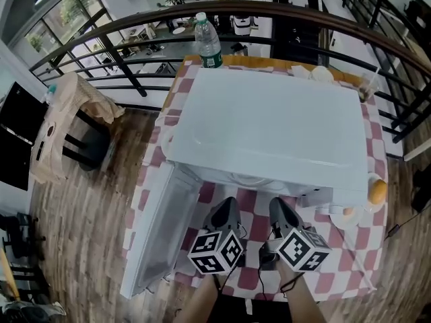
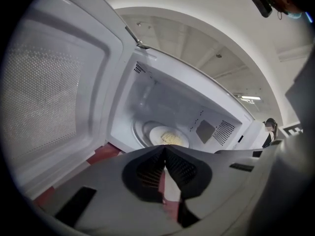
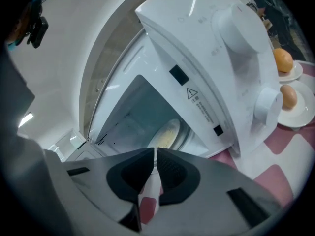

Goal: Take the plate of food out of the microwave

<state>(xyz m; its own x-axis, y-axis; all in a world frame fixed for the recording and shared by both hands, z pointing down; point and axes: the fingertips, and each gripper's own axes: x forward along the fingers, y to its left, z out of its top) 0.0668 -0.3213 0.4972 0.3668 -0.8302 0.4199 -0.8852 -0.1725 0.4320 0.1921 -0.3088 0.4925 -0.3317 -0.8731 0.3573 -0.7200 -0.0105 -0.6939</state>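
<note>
The white microwave (image 1: 269, 123) stands on a red-and-white checked table, its door (image 1: 158, 227) swung open to the left. Inside, a white plate of pale yellow food (image 2: 168, 137) rests on the turntable; the right gripper view shows the plate (image 3: 167, 134) too. Both grippers hover just in front of the opening, apart from the plate. My left gripper (image 2: 164, 149) is shut, tips touching, nothing between them. My right gripper (image 3: 155, 151) shows a narrow gap between its tips and holds nothing. In the head view the left gripper (image 1: 229, 208) and right gripper (image 1: 279, 208) sit side by side.
A water bottle (image 1: 208, 42) stands behind the microwave. Right of the microwave are saucers with an orange (image 1: 377, 192) and an egg (image 1: 347, 213). The open door blocks the left side. A chair with a tan bag (image 1: 64, 123) and a black railing lie beyond.
</note>
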